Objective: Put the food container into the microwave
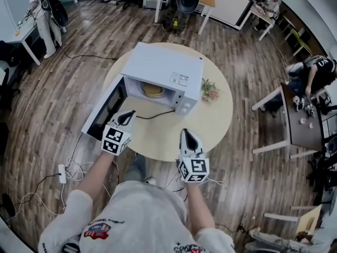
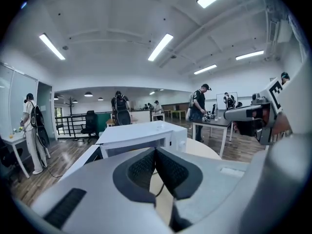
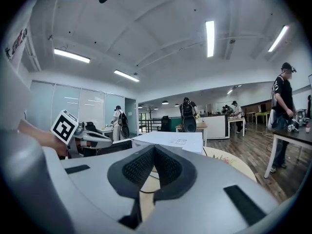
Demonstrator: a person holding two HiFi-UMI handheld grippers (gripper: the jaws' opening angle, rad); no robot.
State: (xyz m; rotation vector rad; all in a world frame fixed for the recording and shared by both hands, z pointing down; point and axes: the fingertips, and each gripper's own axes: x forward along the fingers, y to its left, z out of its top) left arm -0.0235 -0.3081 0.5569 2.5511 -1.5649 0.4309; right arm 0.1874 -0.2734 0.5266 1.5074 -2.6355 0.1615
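Observation:
A white microwave stands on a round pale table, its door swung open toward the front left. Inside the cavity sits a tan food container. My left gripper hovers just in front of the open door, shut and empty. My right gripper is over the table's front edge, to the right of the microwave, also shut on nothing. In the left gripper view the jaws meet in front of the microwave. In the right gripper view the jaws touch below the microwave.
A black power cord lies across the table in front of the microwave. A small bunch of flowers lies at its right. A power strip and cables lie on the wood floor at left. People and desks stand around the room.

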